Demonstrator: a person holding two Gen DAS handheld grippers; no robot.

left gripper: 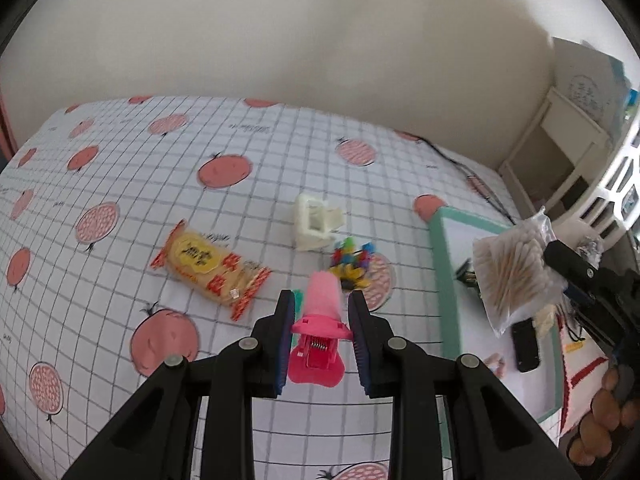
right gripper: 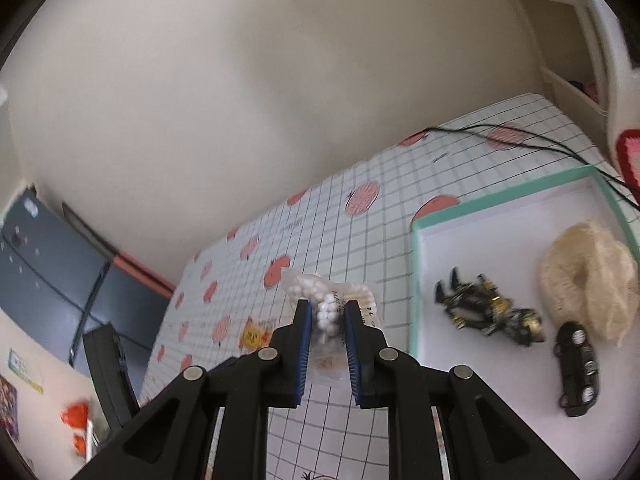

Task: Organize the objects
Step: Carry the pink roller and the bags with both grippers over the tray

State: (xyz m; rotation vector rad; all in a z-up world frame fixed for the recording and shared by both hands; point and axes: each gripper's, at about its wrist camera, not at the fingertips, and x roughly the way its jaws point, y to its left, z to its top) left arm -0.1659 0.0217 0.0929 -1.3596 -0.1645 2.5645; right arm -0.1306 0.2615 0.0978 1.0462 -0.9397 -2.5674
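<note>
Soft, even daylight; heavy fisheye bending with dark vignetted corners, motion blur smearing both views.

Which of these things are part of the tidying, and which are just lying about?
Part of the job:
- pink plastic clip, in left gripper
- clear bag of cotton swabs, in right gripper
- green-rimmed white tray
- yellow snack packet

Lying about:
- black cable
- white shelf

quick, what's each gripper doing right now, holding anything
left gripper: closed on a pink clip.
right gripper: closed on a clear bag of cotton swabs.
</note>
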